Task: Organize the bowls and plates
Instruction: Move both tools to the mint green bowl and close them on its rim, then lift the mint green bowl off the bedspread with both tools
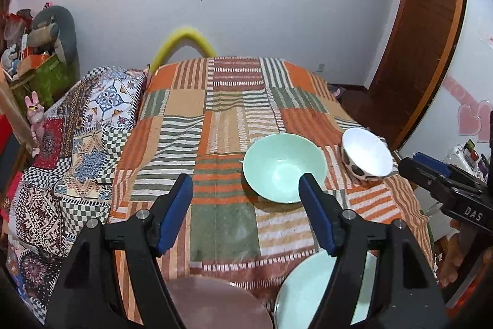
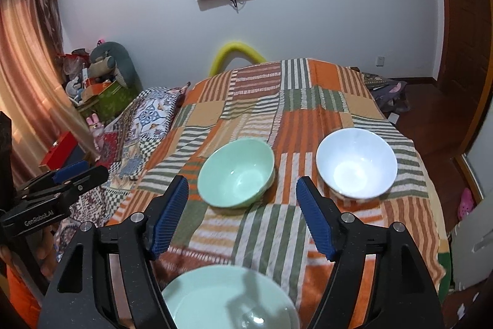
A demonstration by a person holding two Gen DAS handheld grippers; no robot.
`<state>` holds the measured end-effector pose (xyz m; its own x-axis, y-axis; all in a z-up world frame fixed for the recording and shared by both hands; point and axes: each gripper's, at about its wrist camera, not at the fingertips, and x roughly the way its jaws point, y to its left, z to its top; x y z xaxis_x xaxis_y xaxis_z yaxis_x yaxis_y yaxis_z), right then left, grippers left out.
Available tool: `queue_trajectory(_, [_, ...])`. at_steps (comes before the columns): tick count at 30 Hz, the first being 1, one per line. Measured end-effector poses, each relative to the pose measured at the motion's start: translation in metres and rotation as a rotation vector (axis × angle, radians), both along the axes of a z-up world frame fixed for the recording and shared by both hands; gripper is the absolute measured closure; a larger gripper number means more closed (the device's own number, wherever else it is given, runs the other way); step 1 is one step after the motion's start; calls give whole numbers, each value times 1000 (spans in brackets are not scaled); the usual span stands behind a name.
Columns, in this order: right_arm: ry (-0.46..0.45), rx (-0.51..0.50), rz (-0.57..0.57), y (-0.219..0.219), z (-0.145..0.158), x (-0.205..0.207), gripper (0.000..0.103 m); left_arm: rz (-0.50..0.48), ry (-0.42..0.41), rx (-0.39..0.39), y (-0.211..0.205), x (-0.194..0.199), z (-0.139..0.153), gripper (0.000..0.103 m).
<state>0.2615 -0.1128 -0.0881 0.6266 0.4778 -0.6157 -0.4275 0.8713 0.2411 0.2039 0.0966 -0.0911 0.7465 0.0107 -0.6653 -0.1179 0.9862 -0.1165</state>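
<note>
Blue-padded fingers of the left gripper [image 1: 246, 215] stand apart, nothing between them; a pink plate [image 1: 215, 304] lies beneath, a green bowl [image 1: 283, 167] beyond its right finger. Right gripper [image 2: 243, 216] likewise gapes empty: green plate [image 2: 228, 298] below, white bowl [image 2: 356, 164] past its right finger.

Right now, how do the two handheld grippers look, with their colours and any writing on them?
Both are black plastic frames with two fingers carrying ribbed blue pads and silver pivot screws. The left gripper shows white "GenRobot.AI" lettering on its side in the right wrist view. The right gripper shows white letters "DAS" in the left wrist view. No cables or sleeves are visible.
</note>
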Motion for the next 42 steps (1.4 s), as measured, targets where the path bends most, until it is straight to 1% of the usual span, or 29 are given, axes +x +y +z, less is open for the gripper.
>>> queue_trajectory(6, [34, -8, -10, 5, -13, 26, 34, -15, 65, -18, 4, 39, -24, 32])
queue_trajectory(12, [59, -31, -2, 14, -28, 45, 34, -26, 112, -35, 6, 71, -50, 32])
queue_trajectory(13, [66, -32, 2, 16, -31, 49, 35, -26, 118, -39, 7, 76, -54, 32])
queue_trajectory(18, [103, -66, 24, 27, -47, 63, 46, -25, 159, -42, 9, 99, -77, 33])
queue_trajectory(19, [110, -75, 30, 29, -51, 65, 47, -27, 165, -37, 8, 103, -82, 35])
queue_trajectory(21, [124, -93, 43, 33, -60, 69, 54, -35, 176, -27, 6, 108, -90, 41])
queue_trajectory(23, [138, -111, 52, 38, -68, 73, 56, -46, 194, -23, 4, 114, -98, 49])
queue_trajectory(25, [163, -116, 63, 40, -76, 77, 58, -50, 212, -23, 4, 119, -107, 53])
queue_trajectory(27, [191, -108, 67, 40, -83, 83, 63, -35, 228, -24, 5, 125, -114, 56])
queue_trajectory(31, [238, -87, 64, 39, -94, 91, 67, -30, 257, -46, 9, 133, -126, 64])
queue_trajectory(33, [255, -87, 67, 40, -98, 93, 71, -32, 266, -51, 9, 136, -130, 66])
queue_trajectory(35, [259, -94, 66, 41, -101, 94, 73, -37, 274, -54, 8, 138, -134, 72])
queue_trajectory(38, [262, -98, 65, 42, -104, 94, 75, -36, 282, -53, 5, 141, -138, 73])
queue_trajectory(39, [266, -96, 65, 41, -106, 94, 79, -36, 286, -54, 4, 143, -140, 74])
queue_trajectory(41, [275, -99, 66, 43, -109, 97, 82, -37, 298, -65, 3, 145, -144, 80])
queue_trajectory(42, [275, -97, 66, 43, -110, 97, 82, -40, 305, -74, 3, 147, -146, 81])
